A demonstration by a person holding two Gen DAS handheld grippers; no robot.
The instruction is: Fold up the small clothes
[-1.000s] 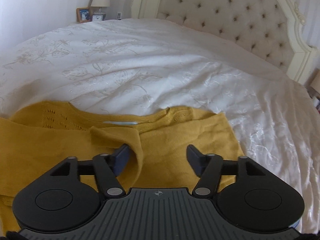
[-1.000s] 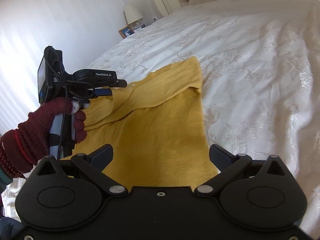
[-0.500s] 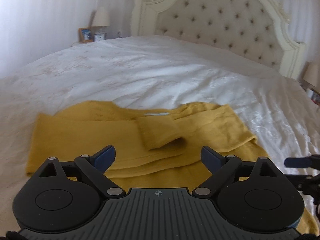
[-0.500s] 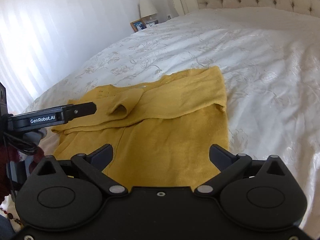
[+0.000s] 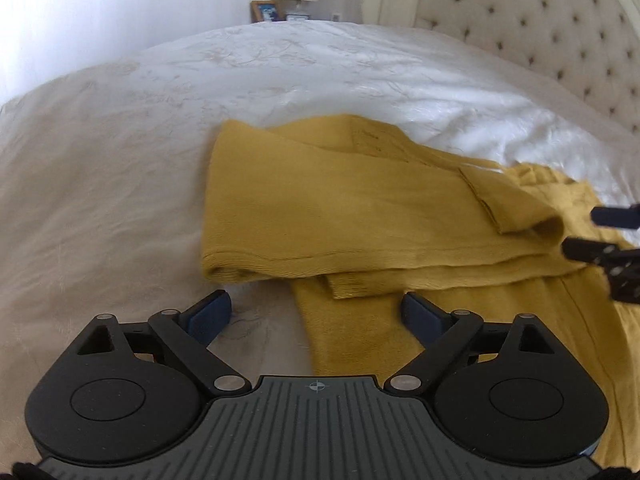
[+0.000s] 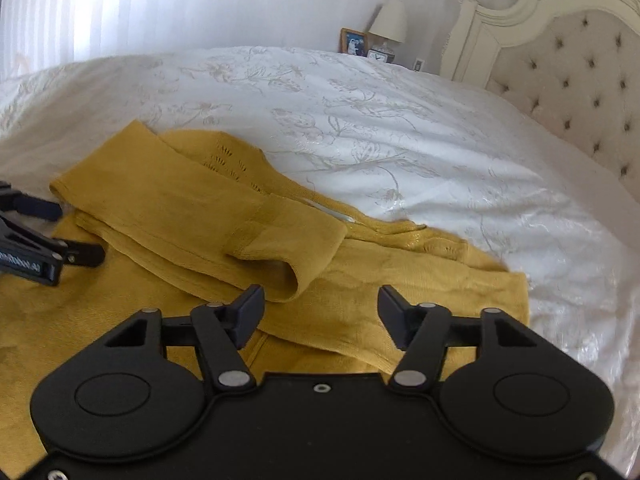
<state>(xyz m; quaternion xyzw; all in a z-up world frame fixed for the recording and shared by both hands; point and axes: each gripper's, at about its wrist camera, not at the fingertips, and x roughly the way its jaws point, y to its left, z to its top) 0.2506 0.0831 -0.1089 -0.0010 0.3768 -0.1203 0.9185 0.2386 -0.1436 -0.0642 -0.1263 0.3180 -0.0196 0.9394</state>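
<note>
Matt mustard knit sweater (image 6: 168,208), glossy embroidered white bedspread (image 6: 360,120), tufted fabric headboard (image 6: 572,92)

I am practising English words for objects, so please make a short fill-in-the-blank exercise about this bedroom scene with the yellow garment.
1. The mustard-yellow sweater lies on a ____ bedspread.
2. One sleeve is folded ____ the sweater's body.
3. Beside the picture frame stands a small table ____.
4. Neither the left gripper nor the right gripper is ____ any fabric.

Missing words: white; across; lamp; holding
</note>
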